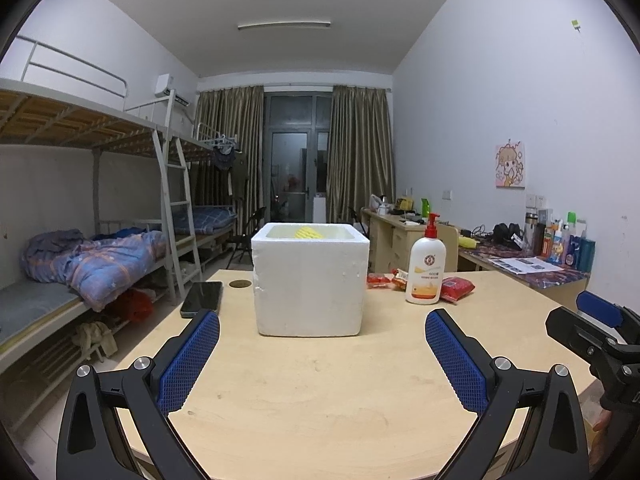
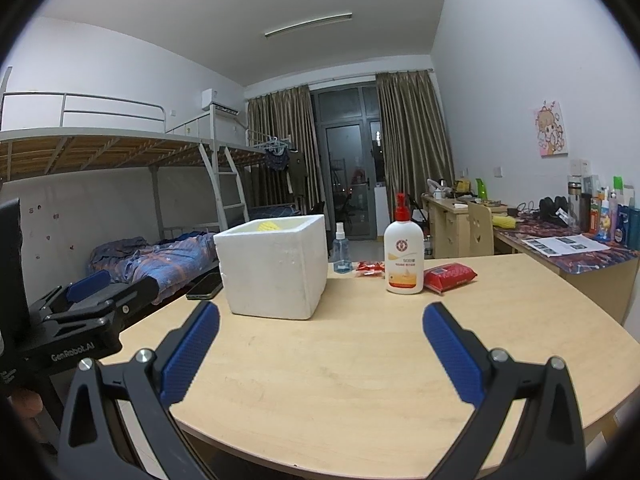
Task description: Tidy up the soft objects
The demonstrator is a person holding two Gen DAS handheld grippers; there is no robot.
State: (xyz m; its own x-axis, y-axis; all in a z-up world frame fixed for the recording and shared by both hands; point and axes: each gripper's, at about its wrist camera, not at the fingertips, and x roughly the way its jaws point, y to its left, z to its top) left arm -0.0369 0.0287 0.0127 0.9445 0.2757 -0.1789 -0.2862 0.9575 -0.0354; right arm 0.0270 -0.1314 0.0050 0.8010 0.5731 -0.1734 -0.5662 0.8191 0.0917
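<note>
Both grippers hover over the table (image 1: 320, 400) with fingers spread and empty. The left gripper (image 1: 322, 356) faces the white foam box (image 1: 310, 284) squarely; the right gripper (image 2: 322, 352) is nearer the red soft packet (image 2: 450, 277), beside the lotion bottle (image 2: 404, 256) right of the box. Something yellow (image 1: 307, 233) lies inside the box, mostly hidden by its rim.

Both wrist views face the foam box (image 1: 311, 278) across the table (image 1: 320, 392).

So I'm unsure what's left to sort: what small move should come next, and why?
Probably ease the open right gripper forward toward the red soft pack beside the lotion bottle. It lies outside the foam box, which already holds a yellow item.
</note>
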